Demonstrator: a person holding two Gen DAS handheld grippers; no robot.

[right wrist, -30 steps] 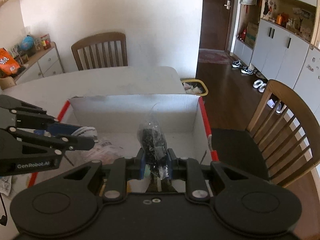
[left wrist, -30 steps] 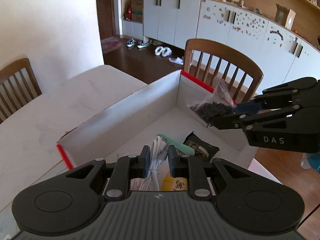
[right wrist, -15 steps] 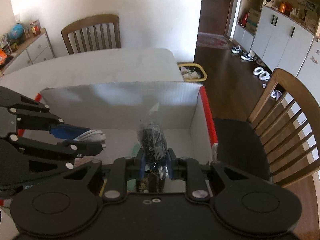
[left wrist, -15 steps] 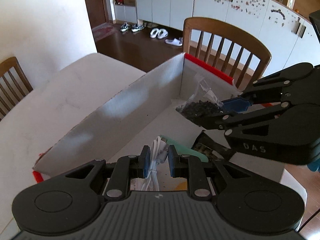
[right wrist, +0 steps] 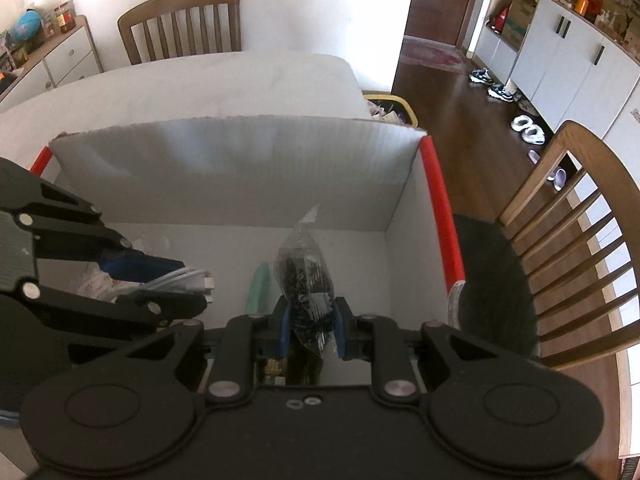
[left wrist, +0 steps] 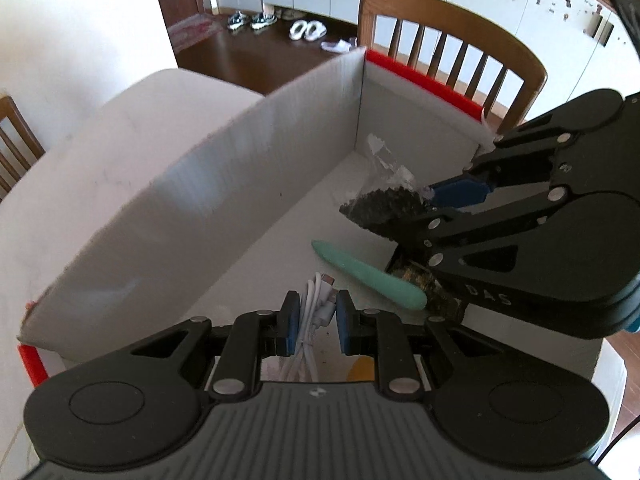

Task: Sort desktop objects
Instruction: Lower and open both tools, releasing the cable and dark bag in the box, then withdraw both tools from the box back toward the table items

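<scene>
A white cardboard box (left wrist: 224,184) with red-edged ends stands on the white table; it also shows in the right wrist view (right wrist: 248,168). My left gripper (left wrist: 314,322) is shut on a coiled white cable (left wrist: 316,312), held inside the box; the cable also shows in the right wrist view (right wrist: 184,280). My right gripper (right wrist: 310,326) is shut on a clear bag of small black pieces (right wrist: 306,280), held above the box floor; the bag also shows in the left wrist view (left wrist: 380,204). A mint green stick (left wrist: 368,276) and a dark packet (left wrist: 424,280) lie in the box.
Wooden chairs stand at the box's far end (left wrist: 448,48), at its right side (right wrist: 568,240) and behind the table (right wrist: 184,20). White table surface (left wrist: 120,148) lies left of the box. A yellow bin (right wrist: 392,108) sits on the floor past the table.
Both grippers have moved down and forward into the box with their loads. The right gripper now sits lower, close over the green stick and dark packet.
</scene>
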